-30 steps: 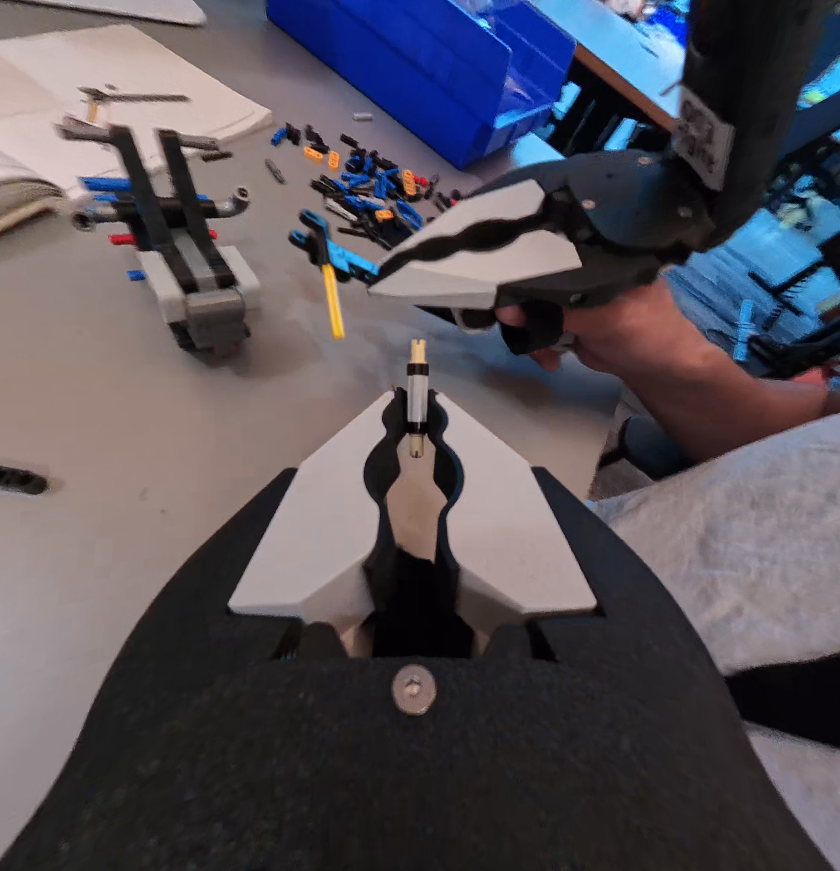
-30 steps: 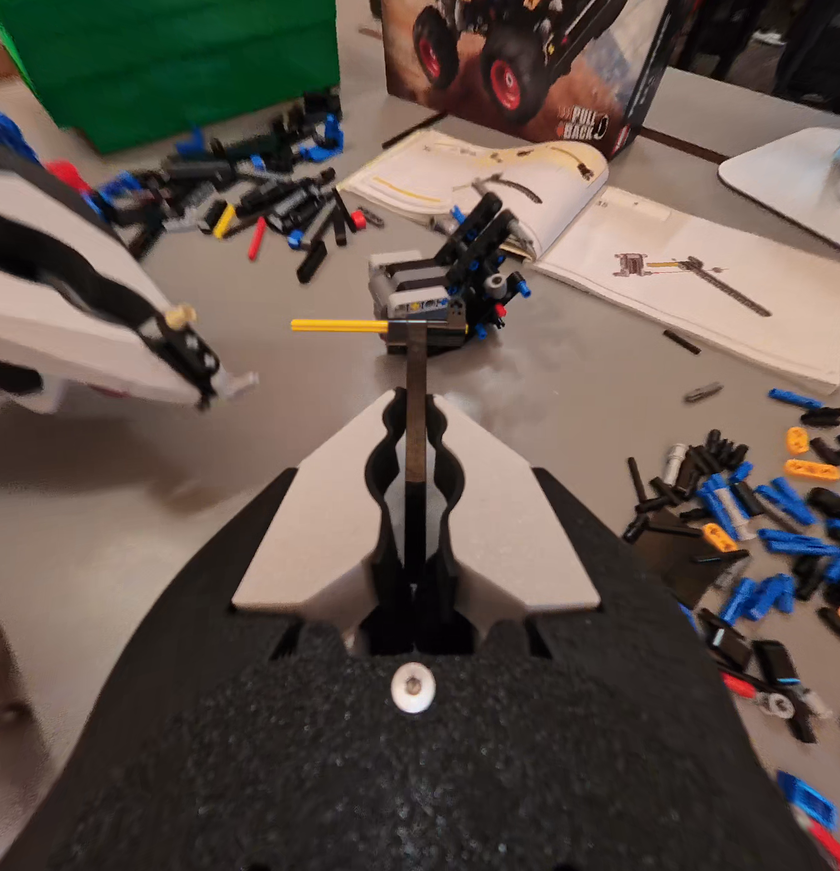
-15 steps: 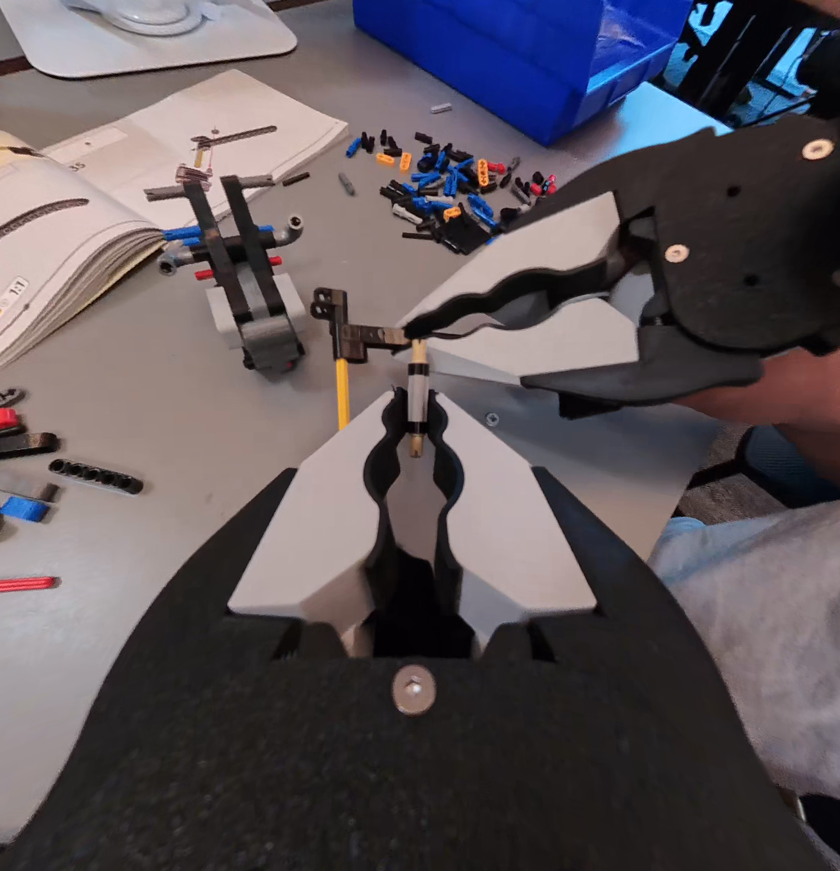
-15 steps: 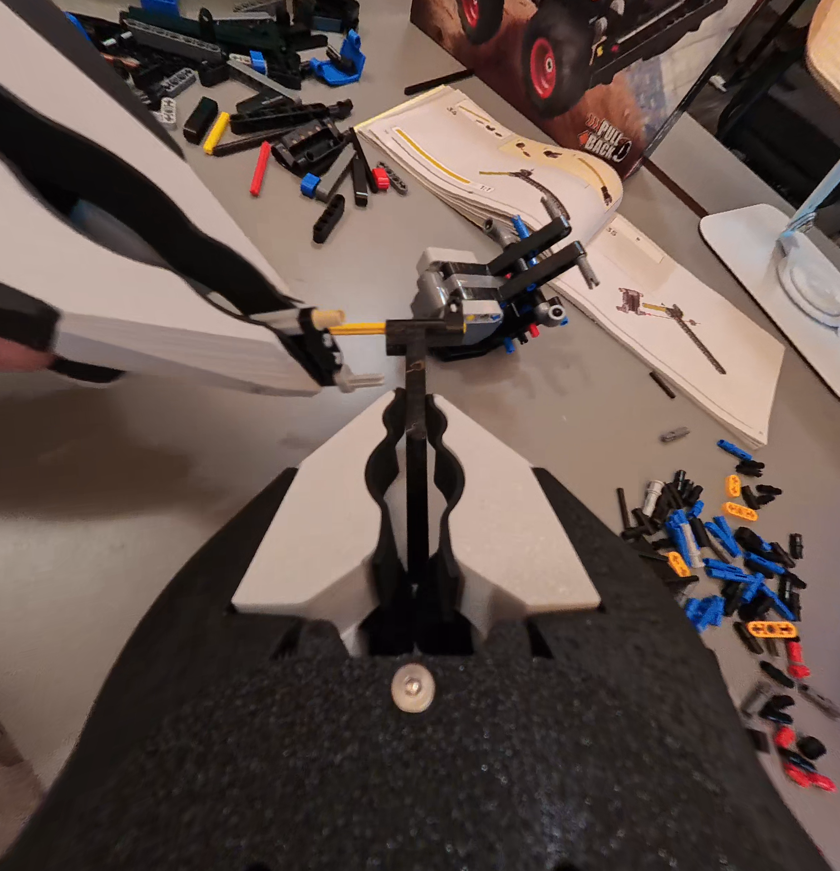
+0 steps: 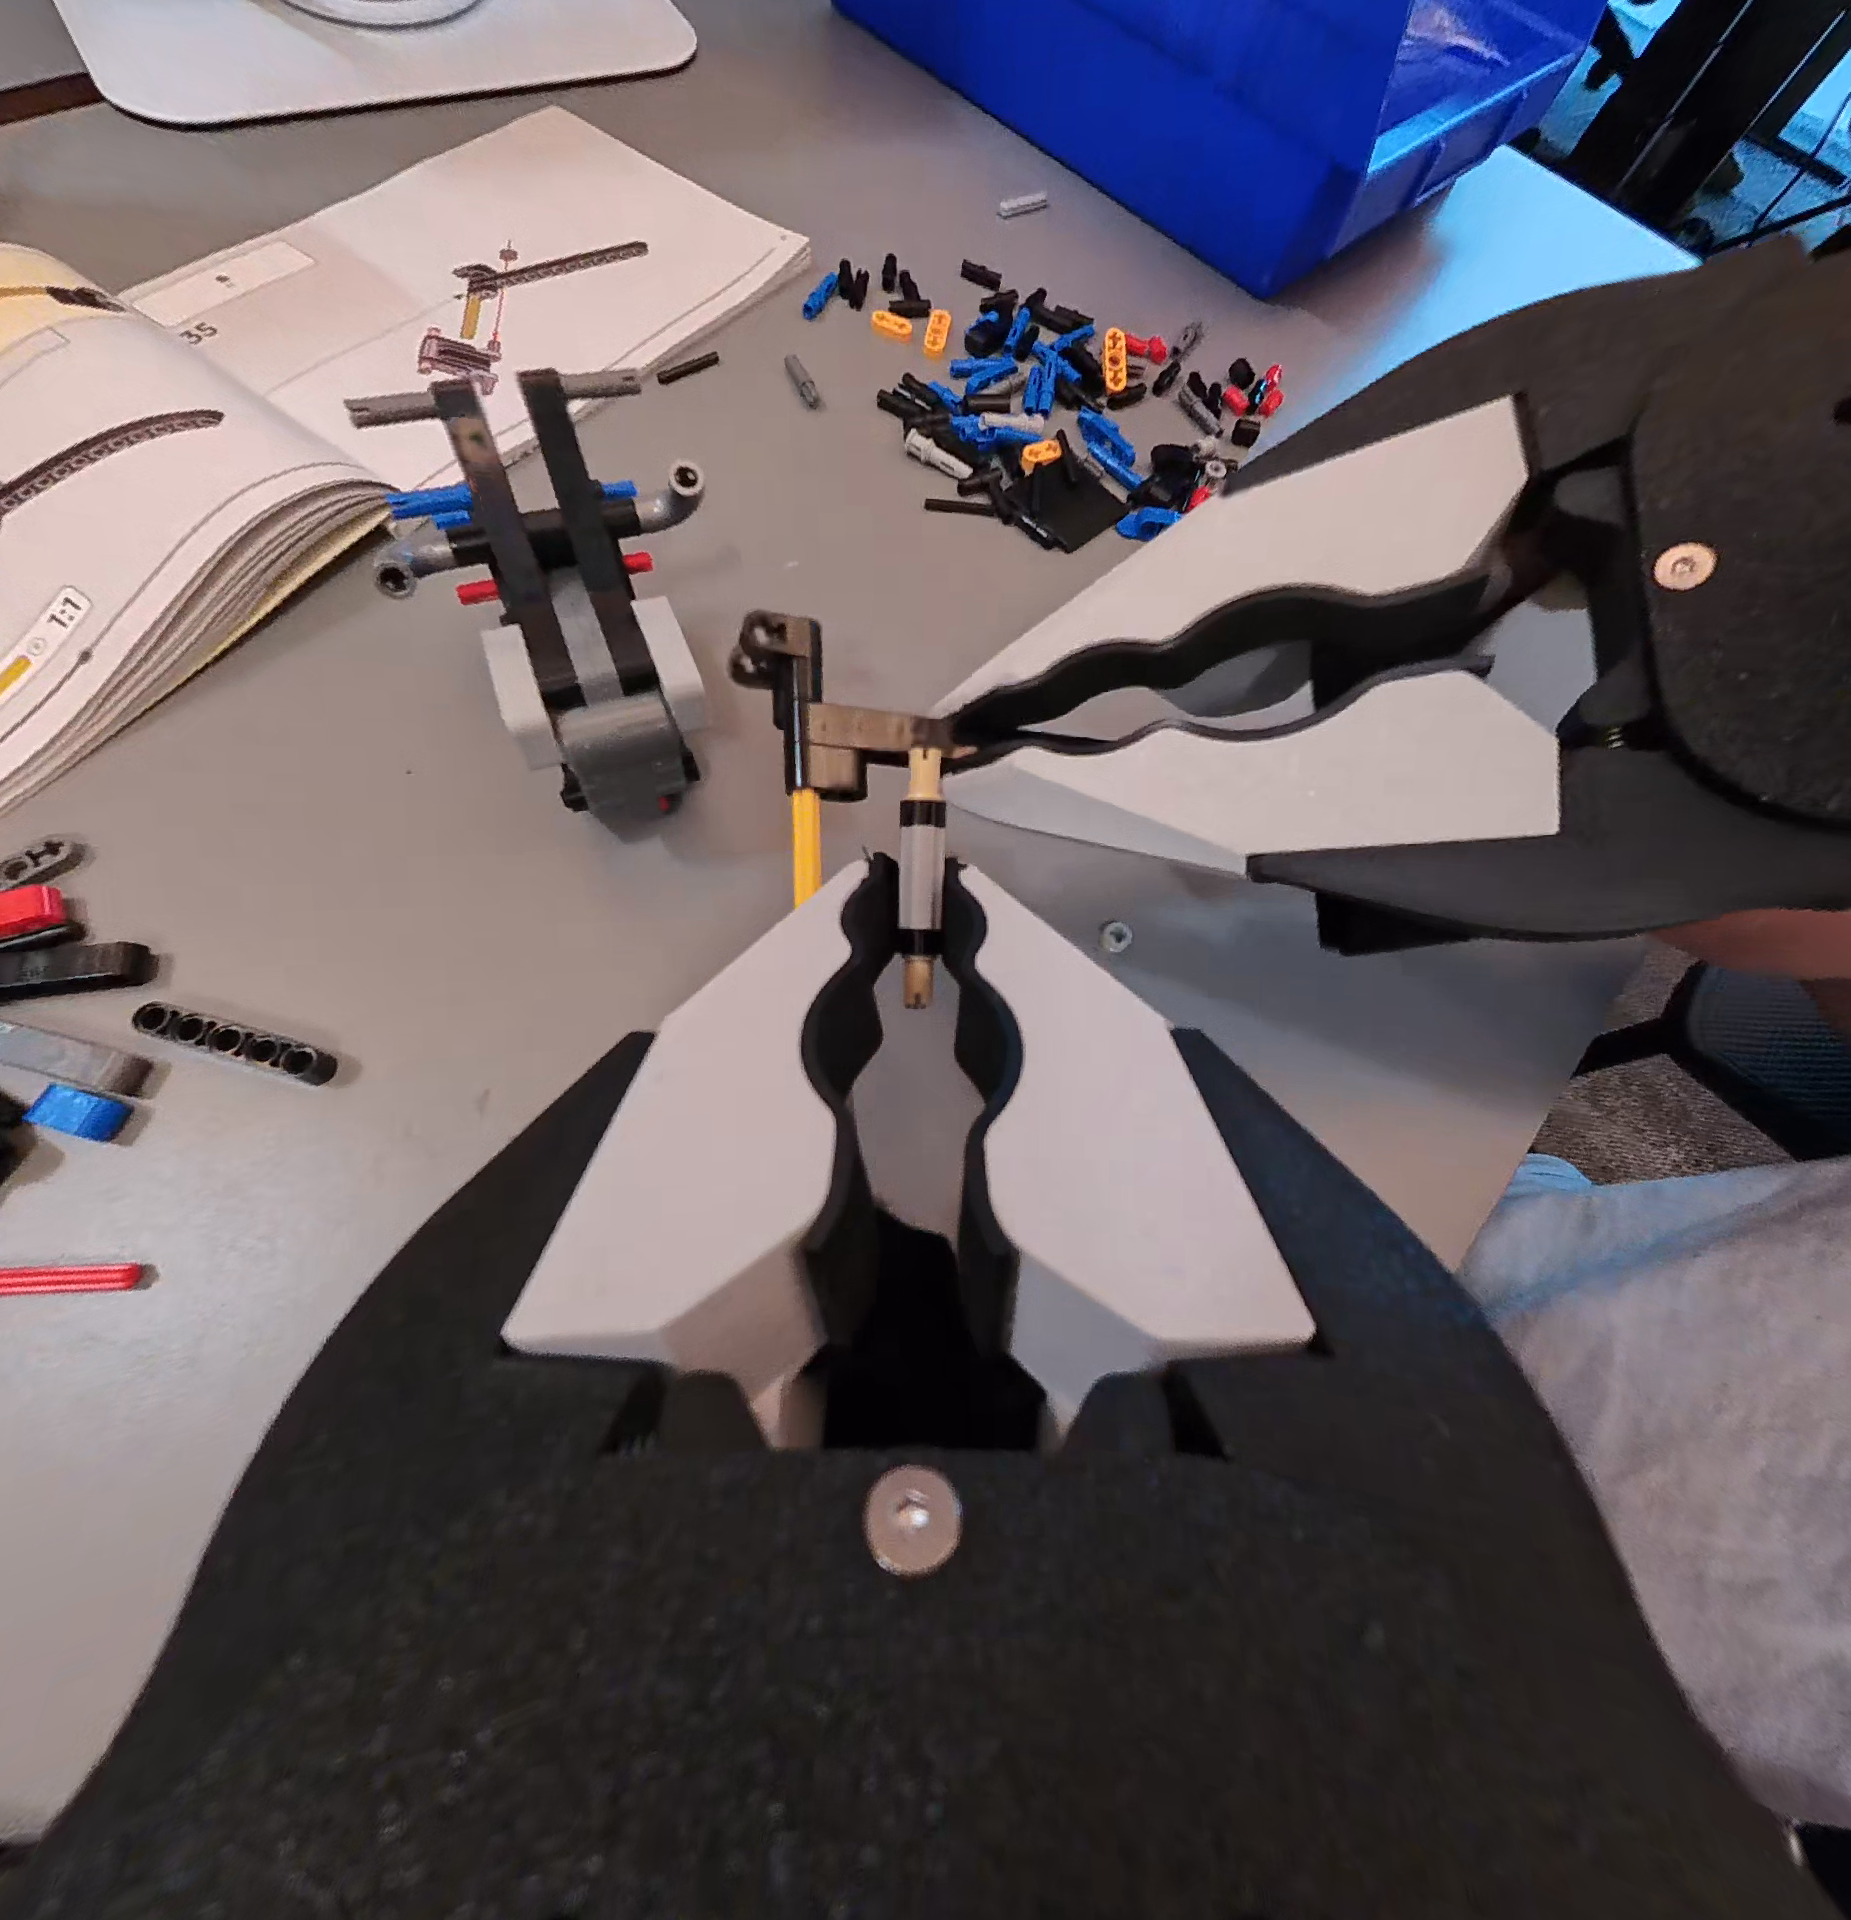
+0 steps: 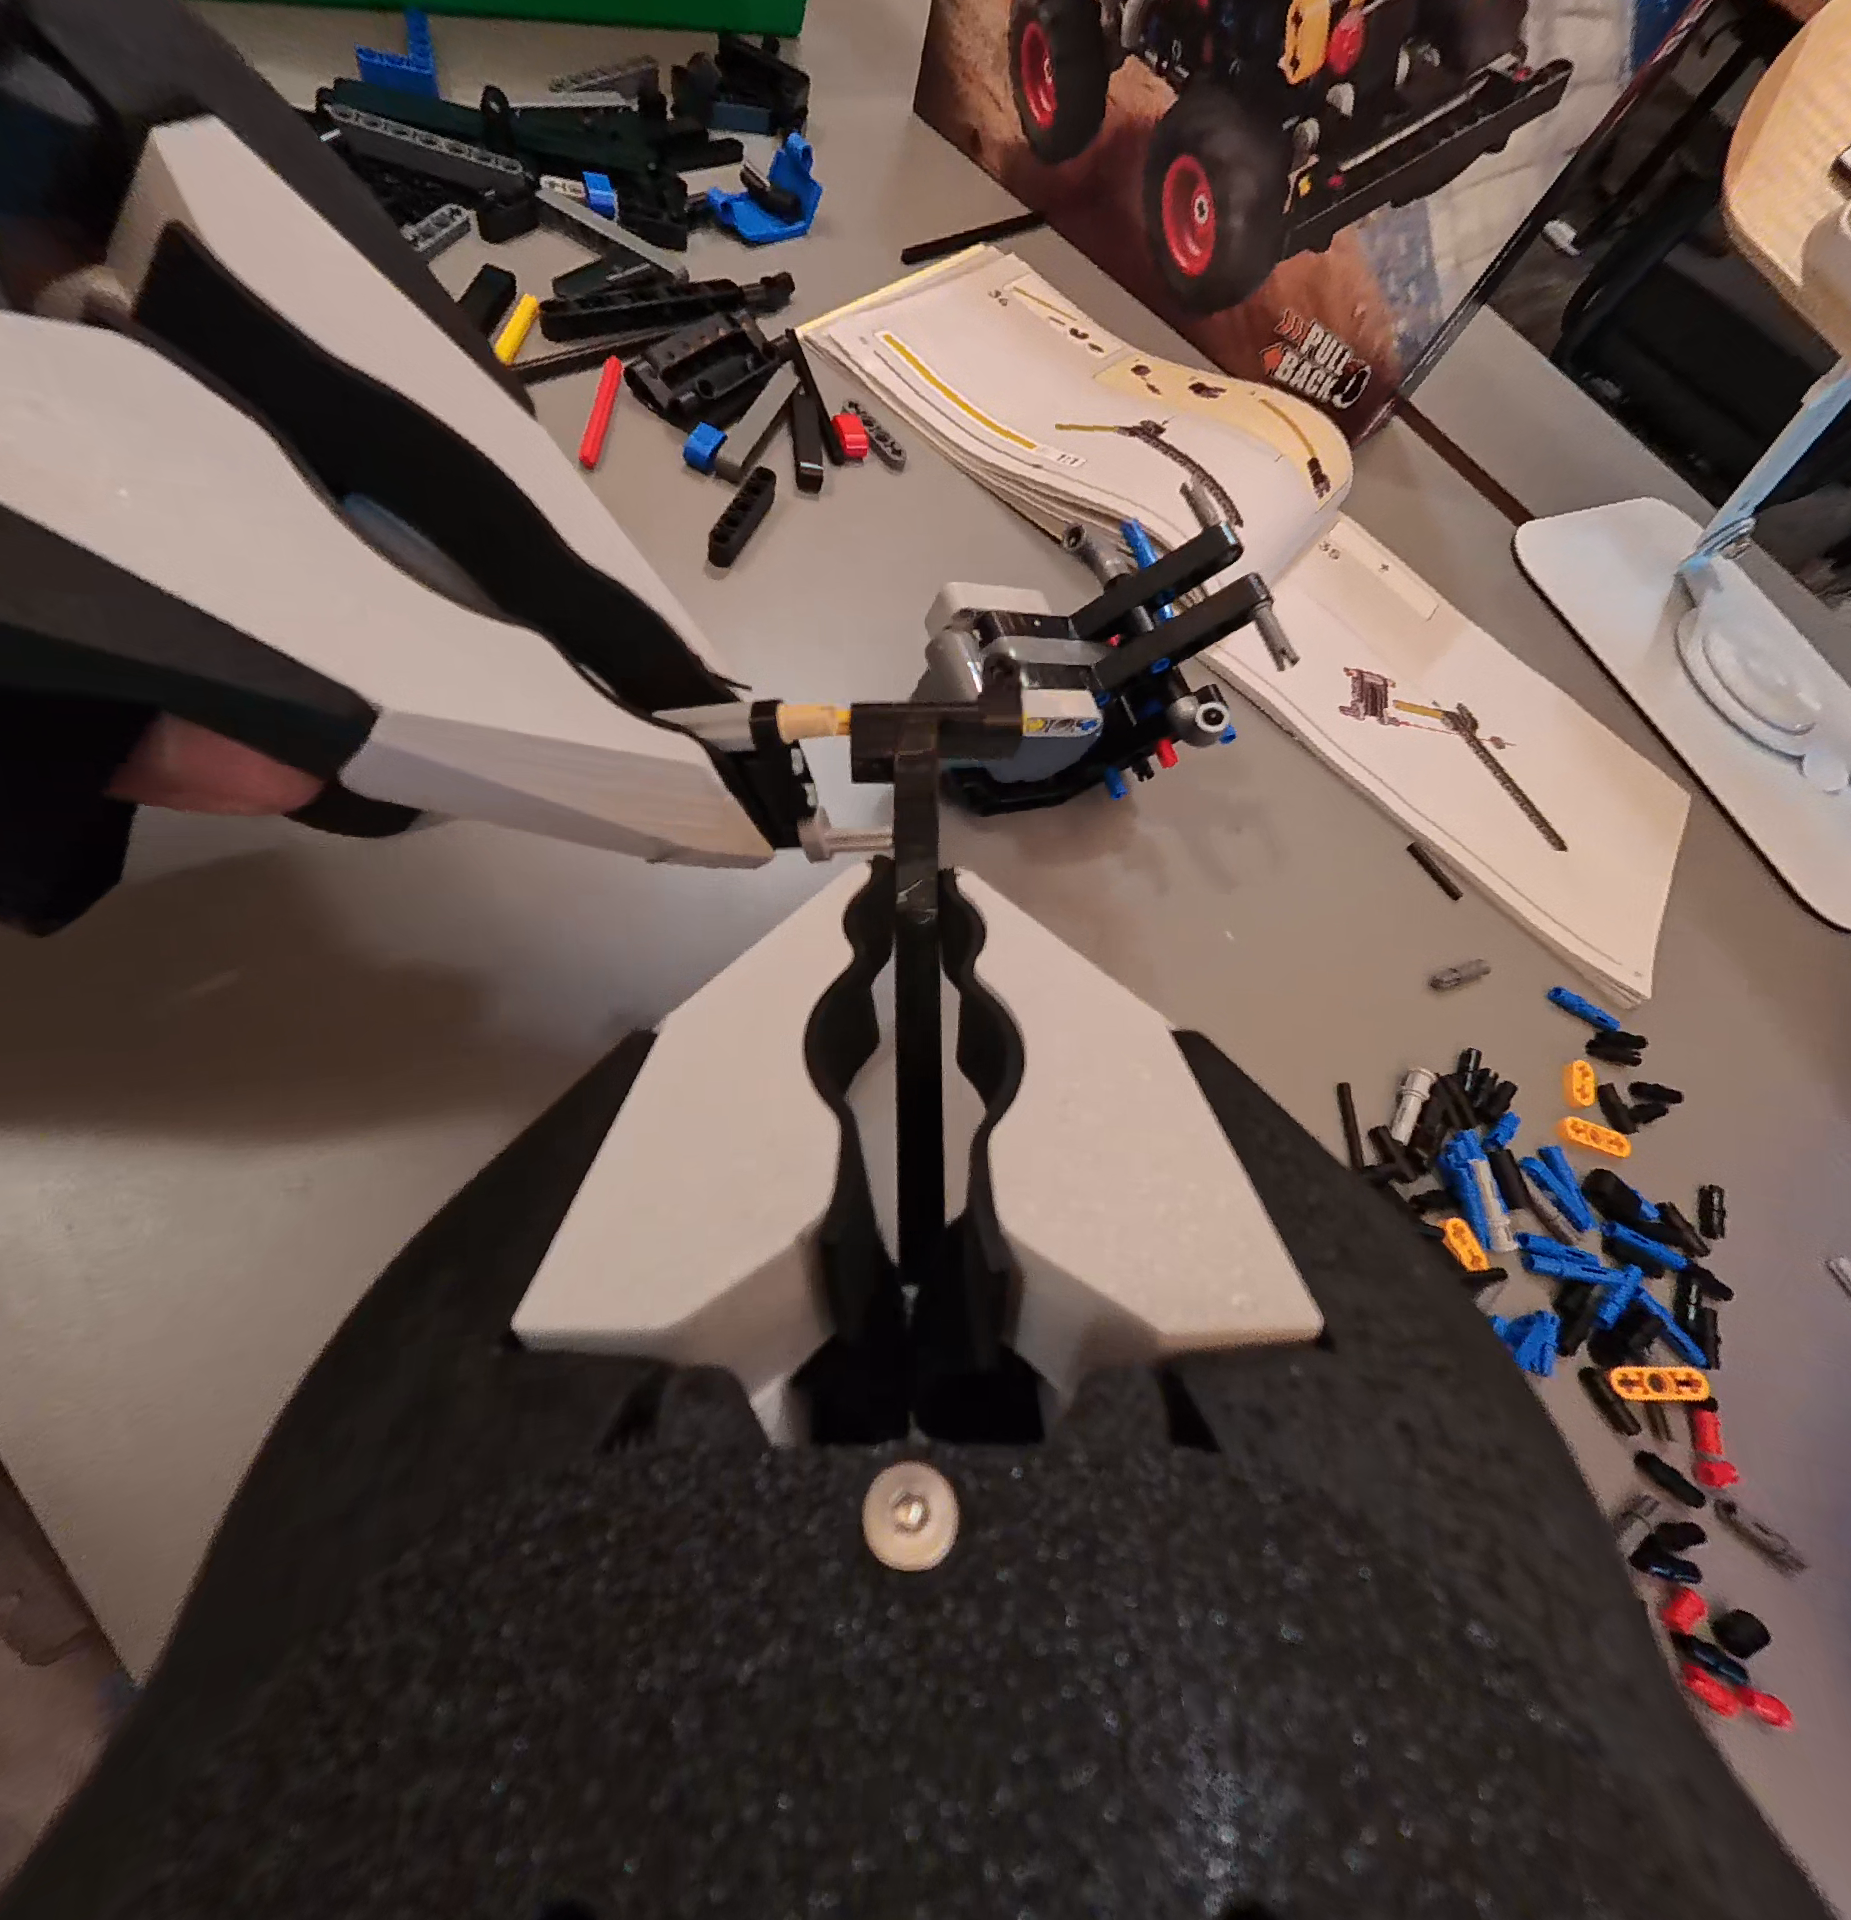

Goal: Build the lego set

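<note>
My left gripper is shut on a short tan and grey pin that points forward. My right gripper comes in from the right, shut on a thin black beam with a black connector and a yellow axle at its end. The pin's tan tip touches the beam's end. In the right wrist view my right gripper grips the beam edge-on. My left gripper presses the pin against the connector from the left. The partly built grey and black model stands on the table behind.
An open instruction booklet lies behind the model. A pile of small pins lies to the right. Loose beams lie on the left. A blue bin, the set's box and a white stand base ring the table. Both grippers' tips are close together, under 4 cm apart.
The two grippers have come together above the table. The pin was apart from the black beam a second ago; now its tip touches the beam's end.
</note>
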The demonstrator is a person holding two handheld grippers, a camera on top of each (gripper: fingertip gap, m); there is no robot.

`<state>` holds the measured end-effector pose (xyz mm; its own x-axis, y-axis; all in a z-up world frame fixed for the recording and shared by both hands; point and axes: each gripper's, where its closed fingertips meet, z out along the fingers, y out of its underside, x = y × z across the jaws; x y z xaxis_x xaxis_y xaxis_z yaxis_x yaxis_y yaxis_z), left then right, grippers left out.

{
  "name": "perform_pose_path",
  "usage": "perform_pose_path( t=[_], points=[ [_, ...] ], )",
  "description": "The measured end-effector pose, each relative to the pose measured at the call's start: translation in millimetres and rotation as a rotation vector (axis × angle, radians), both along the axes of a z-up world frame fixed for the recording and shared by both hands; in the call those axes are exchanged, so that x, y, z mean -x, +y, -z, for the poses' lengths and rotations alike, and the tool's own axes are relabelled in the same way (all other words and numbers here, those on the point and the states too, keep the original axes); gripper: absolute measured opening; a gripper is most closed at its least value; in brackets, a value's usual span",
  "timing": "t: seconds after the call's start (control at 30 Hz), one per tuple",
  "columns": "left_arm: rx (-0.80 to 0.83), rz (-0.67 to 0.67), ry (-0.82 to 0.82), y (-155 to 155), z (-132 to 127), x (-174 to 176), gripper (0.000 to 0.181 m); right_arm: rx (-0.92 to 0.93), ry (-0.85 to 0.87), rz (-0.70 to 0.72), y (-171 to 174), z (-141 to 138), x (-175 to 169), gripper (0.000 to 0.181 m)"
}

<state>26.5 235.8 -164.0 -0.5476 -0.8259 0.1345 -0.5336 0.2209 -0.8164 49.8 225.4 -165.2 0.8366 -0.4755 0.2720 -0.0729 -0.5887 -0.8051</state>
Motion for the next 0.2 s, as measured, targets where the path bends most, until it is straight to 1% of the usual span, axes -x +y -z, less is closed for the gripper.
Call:
perform_pose_path(
  t=[0.03,0.2],
  points=[
    [-0.011,-0.003,-0.004,0.6,0.6,-0.1,0.006,0.0,0.009,-0.001,-0.1,1.4,0.1,0.007],
    [-0.013,-0.01,0.008,3.2,3.4,0.0,0.006,-0.008,0.029,-0.011,0.1,4.0,1.5,0.007]
  ],
)
